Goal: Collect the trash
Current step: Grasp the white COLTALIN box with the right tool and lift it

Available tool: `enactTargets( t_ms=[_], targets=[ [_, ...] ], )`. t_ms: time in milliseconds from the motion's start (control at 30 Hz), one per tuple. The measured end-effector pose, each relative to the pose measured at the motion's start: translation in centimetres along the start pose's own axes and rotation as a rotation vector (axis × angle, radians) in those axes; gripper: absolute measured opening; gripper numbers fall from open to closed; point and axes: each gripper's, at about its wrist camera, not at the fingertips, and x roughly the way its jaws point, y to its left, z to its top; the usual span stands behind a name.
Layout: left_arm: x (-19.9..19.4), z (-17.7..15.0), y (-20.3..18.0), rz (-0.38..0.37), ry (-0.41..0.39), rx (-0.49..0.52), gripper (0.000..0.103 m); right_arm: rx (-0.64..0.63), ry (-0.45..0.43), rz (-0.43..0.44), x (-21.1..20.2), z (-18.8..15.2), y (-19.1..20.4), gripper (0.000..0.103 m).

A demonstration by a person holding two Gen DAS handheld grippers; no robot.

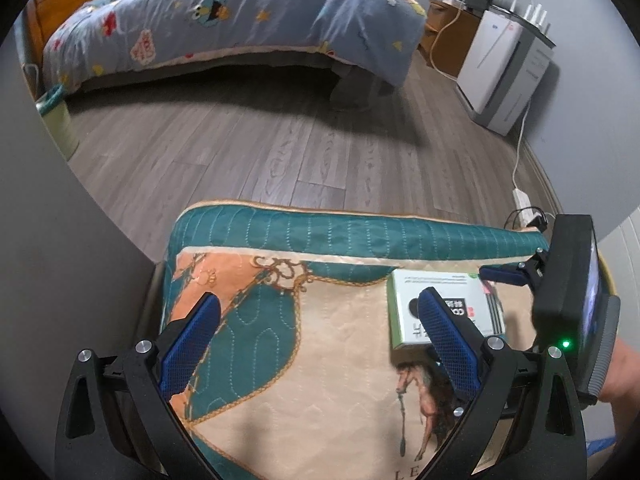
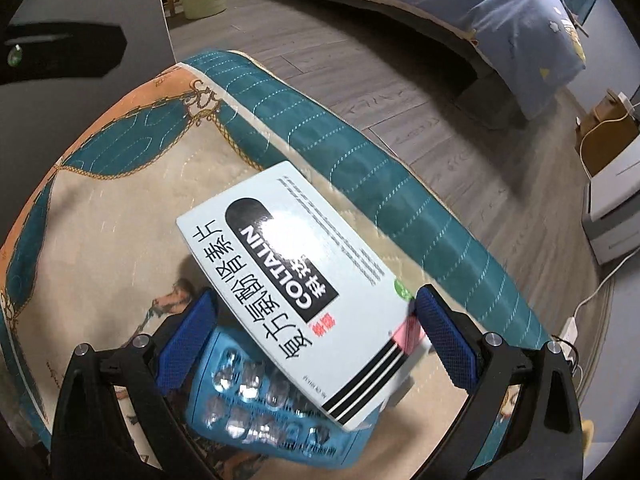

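- Far left on the floor I see a pale green waste bin (image 1: 56,120) beside the foot of the bed (image 1: 224,20); I judge it the likely place for the trash, well apart from where I work.
- My left gripper (image 1: 320,344) hovers over the quilted cushion (image 1: 280,320), its blue fingers (image 1: 192,340) spread wide with nothing between them but patterned fabric.
- To the right on that cushion lies the medicine box (image 2: 292,280), white with a black COLTALIN label, and under its near end a blue blister pack (image 2: 260,408) lies partly covered.
- My right gripper (image 2: 316,332) sits at the box's near end with its fingers wide, one on each side; the right pad (image 2: 444,340) is at or just beside the box's corner, while the left pad (image 2: 188,344) stands a little apart from the box's edge. I cannot tell whether there is real contact yet, and it has no firm hold.
- I judge the step in hand to be the first pick-up: the right gripper is lined up on the box but not closed.
- The next move calls for me to close squarely across the box's width without pinching the blister pack beneath, then lift and carry toward the bin; the blister pack would need its own grasp, perhaps by the free left gripper.
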Motion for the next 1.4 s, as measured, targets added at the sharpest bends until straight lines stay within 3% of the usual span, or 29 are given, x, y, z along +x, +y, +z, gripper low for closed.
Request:
enactTargets(
  t_ms=[167, 333, 533, 567, 600, 633, 667, 767, 1067, 1200, 1300, 1400],
  targets=[
    [1.0, 0.2, 0.9, -0.004, 0.030, -0.031, 0.098, 0.001, 0.015, -0.021, 1.4, 0.6, 0.0, 0.098],
    [1.3, 0.2, 1.2, 0.019, 0.036, 0.000, 0.098, 0.078, 0.022, 0.032, 2.1, 0.9, -0.9, 0.097],
    [1.6, 0.2, 1.5, -0.007, 0.062, -0.059, 0.098, 0.072, 0.023, 0.016, 0.8, -0.2, -1.7, 0.081],
    [1.5, 0.2, 1.2, -0.007, 0.061, -0.057, 0.098, 0.073, 0.011, 0.013, 0.2, -0.4, -1.9, 0.072],
    [1.5, 0.2, 1.0, -0.009, 0.060, -0.057, 0.098, 0.075, -0.001, 0.011, -0.3, -0.5, -2.1, 0.055],
    [1.3, 0.2, 0.7, -0.017, 0.058, -0.058, 0.098, 0.081, -0.009, 0.016, -0.9, -0.7, -2.3, 0.051],
    [1.2, 0.1, 0.5, -0.025, 0.057, -0.060, 0.098, 0.091, -0.016, 0.021, -1.4, -0.8, -2.5, 0.038],
    [0.7, -0.1, -0.5, -0.041, 0.055, -0.053, 0.098, 0.122, -0.033, 0.019, -2.6, -1.1, -3.1, 0.022],
    [-1.1, -1.8, -3.7, -0.031, 0.044, 0.018, 0.098, 0.244, -0.132, -0.014, -8.4, -2.9, -4.9, 0.018],
    [-1.0, -3.4, -6.1, -0.039, 0.053, 0.088, 0.098, 0.310, -0.132, -0.012, -10.5, -4.8, -5.8, 0.018],
    [-0.4, -4.9, -8.8, -0.071, 0.063, 0.198, 0.098, 0.355, -0.095, -0.008, -10.4, -6.6, -6.6, 0.018],
    [1.1, -6.8, -12.2, -0.075, 0.080, 0.373, 0.098, 0.398, -0.048, -0.018, -10.0, -8.4, -7.4, 0.018]
  ],
)
